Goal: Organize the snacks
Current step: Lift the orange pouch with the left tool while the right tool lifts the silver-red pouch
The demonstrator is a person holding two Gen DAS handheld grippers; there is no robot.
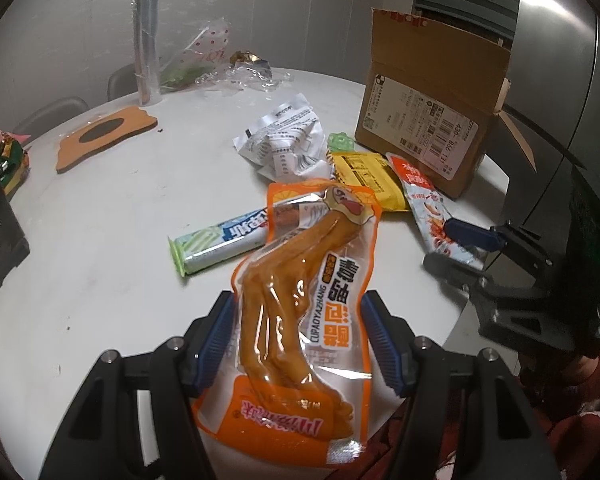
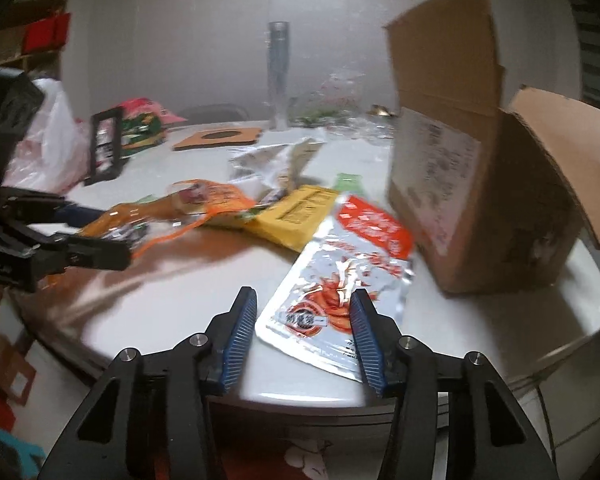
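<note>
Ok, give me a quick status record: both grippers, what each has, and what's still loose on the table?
left gripper: jaws closed on orange packet, held above the table
right gripper: jaws open, either side of the near end of the silver-red packet
silver-red packet: lying flat, beside the box
loose on table: yellow packet, green-white candy tube, crumpled white wrapper
cardboard box: upright, flaps open, at the table's right edge
</note>
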